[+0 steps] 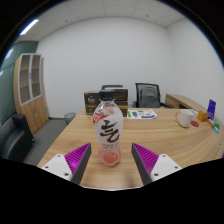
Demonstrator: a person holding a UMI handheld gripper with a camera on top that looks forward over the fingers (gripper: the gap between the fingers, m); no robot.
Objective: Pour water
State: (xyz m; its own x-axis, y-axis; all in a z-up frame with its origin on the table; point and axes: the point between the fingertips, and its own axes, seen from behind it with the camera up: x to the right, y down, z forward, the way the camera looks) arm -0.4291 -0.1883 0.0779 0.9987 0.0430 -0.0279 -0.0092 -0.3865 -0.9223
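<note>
the tongs [109, 164] are spread open, and the bottle [108, 128] stands upright on the wooden tabletop [170, 140] between the two pads with a gap at each side (nothing grips it yet). it looks like a light, thin-walled plastic bottle with pinkish liquid low in it, likely slick and easy to dent, so a hold on the labelled middle seems safest. its white label carries large dark characters i cannot read, and off to the right a white cup [186, 117] sits well apart.
</note>
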